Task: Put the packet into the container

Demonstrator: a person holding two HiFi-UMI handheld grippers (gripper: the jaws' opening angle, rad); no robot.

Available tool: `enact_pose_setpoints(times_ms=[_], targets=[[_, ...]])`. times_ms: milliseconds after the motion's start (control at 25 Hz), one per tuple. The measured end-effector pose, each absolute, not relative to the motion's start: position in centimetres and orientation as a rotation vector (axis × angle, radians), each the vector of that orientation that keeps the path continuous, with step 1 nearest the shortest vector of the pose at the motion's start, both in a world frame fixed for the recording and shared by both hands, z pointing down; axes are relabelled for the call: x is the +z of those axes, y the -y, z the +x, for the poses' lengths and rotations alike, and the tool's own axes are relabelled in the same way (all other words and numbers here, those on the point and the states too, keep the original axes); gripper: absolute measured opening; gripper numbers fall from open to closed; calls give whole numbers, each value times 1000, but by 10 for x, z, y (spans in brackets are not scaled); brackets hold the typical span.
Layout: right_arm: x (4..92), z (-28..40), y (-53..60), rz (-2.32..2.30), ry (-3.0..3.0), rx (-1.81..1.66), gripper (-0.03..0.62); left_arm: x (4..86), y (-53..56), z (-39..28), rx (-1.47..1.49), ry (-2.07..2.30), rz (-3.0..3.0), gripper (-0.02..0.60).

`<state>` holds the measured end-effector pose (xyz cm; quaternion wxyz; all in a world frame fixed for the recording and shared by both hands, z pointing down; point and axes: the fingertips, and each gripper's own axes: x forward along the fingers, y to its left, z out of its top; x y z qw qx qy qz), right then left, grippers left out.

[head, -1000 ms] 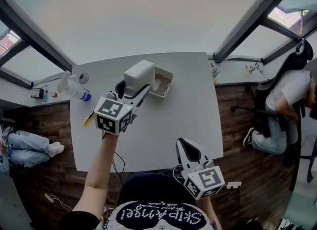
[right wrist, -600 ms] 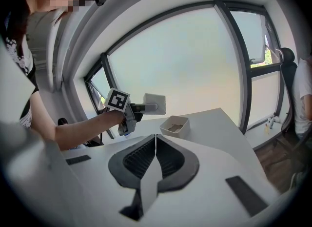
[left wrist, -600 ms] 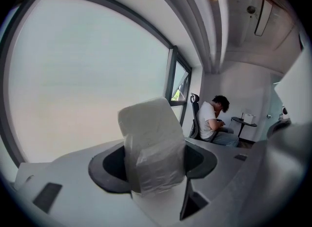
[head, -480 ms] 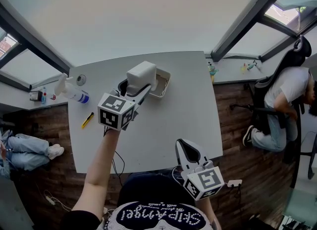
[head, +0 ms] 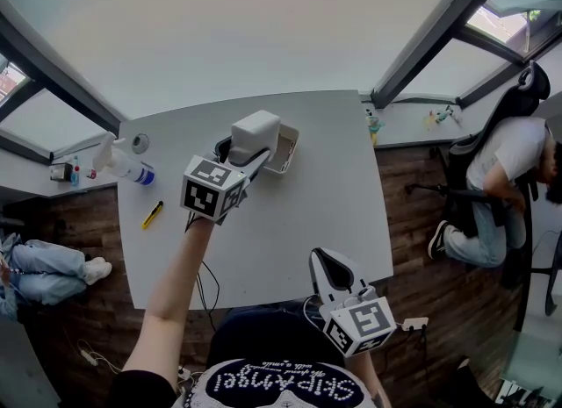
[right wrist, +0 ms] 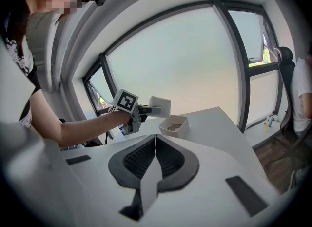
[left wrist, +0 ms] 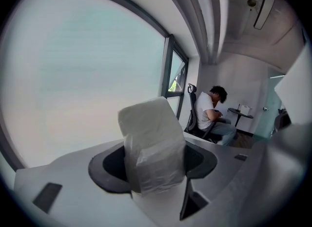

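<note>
Honestly, your left gripper [head: 244, 153] is clamped on the packet [head: 255, 132], which hangs over the container's [head: 289, 155] near rim, not centered. Let go now and it'll probably clip the edge and tumble onto the table [head: 338, 191]. Right gripper [head: 328, 265] sits closed and empty.
</note>
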<state>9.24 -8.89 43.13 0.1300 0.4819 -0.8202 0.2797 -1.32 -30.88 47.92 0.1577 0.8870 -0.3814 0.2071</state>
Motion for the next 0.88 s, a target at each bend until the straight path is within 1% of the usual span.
enact_pose_setpoints(times_ms=[440, 880], targets=[[433, 92, 91, 1398, 2384, 820, 17, 507, 314, -9, 743, 1054, 2488, 281], [435, 94, 95, 1405, 2372, 851, 17, 524, 321, -2, 811, 1015, 2447, 281]])
